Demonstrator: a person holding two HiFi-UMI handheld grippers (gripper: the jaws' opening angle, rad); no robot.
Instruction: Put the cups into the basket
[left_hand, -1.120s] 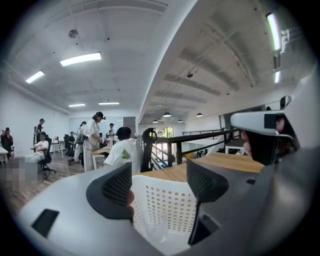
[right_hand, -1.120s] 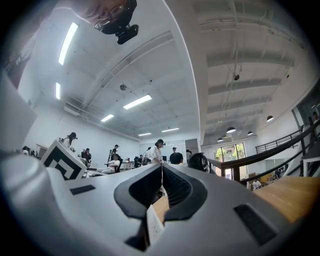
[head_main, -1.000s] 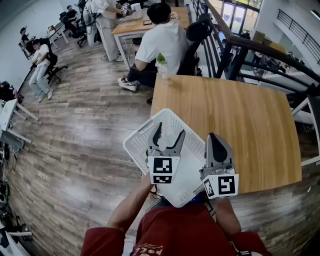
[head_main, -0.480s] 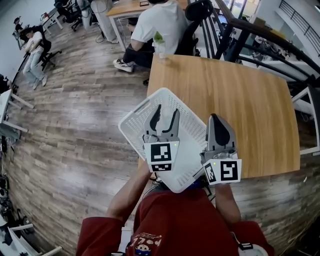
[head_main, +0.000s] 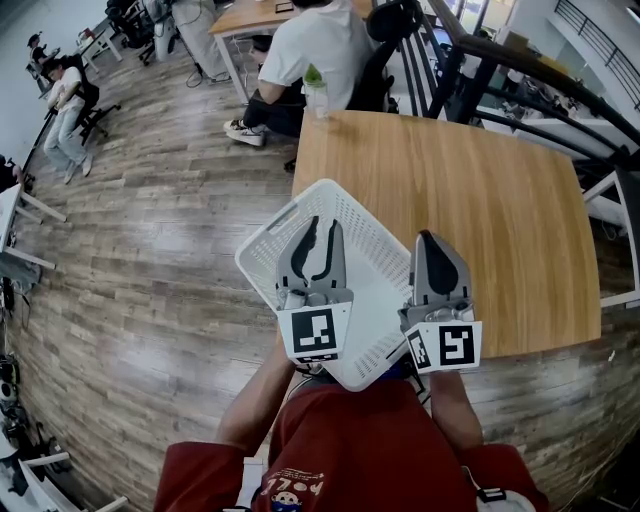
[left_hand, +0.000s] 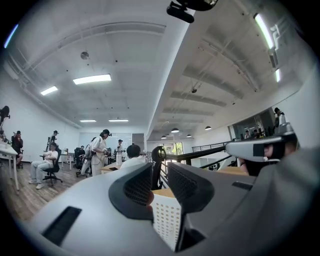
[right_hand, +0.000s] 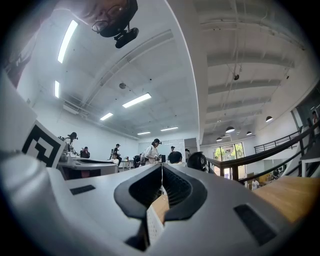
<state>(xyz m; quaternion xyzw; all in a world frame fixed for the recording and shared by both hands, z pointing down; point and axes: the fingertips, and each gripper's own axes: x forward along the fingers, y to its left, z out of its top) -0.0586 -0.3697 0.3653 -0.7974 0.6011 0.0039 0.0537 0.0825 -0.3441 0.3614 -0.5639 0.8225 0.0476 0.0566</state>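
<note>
Now the left gripper (head_main: 323, 228) jaws have just been closing, pinching the basket (head_main: 268, 236) wall; the right gripper (head_main: 428, 240) clamps its opposite rim, so a two-handed move looks likely.

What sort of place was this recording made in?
Most likely an open-plan office or lab workspace: wooden tables, a person seated on a black office chair, and long ceiling strip lights. The black railing beside the near table suggests an upper level.

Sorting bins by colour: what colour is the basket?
White, perforated basket; clearest in the head view.
</note>
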